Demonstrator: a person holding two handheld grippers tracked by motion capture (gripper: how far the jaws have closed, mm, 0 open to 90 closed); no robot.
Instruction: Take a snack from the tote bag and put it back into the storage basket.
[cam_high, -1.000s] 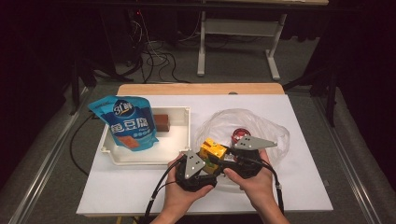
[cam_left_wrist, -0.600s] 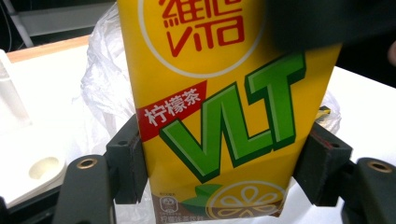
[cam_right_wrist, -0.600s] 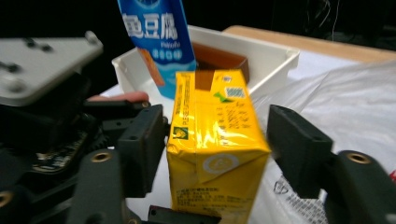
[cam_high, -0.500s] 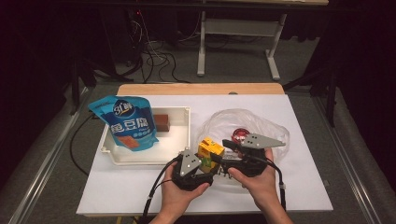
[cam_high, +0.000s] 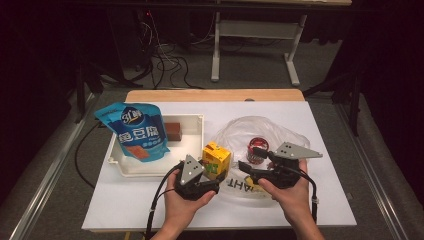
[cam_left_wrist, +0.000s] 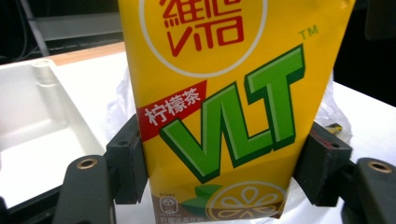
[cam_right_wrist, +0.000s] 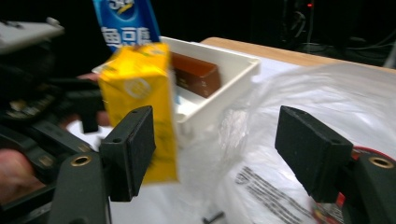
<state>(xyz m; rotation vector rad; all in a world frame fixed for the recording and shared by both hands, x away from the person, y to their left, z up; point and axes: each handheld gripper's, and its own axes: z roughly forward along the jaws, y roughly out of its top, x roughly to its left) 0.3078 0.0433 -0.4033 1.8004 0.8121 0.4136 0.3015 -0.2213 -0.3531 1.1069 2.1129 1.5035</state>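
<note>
We clamp the upright carton (cam_left_wrist: 219, 107) in our left gripper (cam_high: 212, 181), tray (cam_high: 192, 120) just leftward; right gripper (cam_high: 248, 159) released.

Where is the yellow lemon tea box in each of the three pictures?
High view: the yellow lemon tea carton stands low in the middle, between the jaws of the left gripper.
Left gripper view: the carton fills the middle, a black pad pressed on each side.
Right gripper view: the carton sits left of centre, blurred.
Shared landmark: the white tray beside the carton.
</note>
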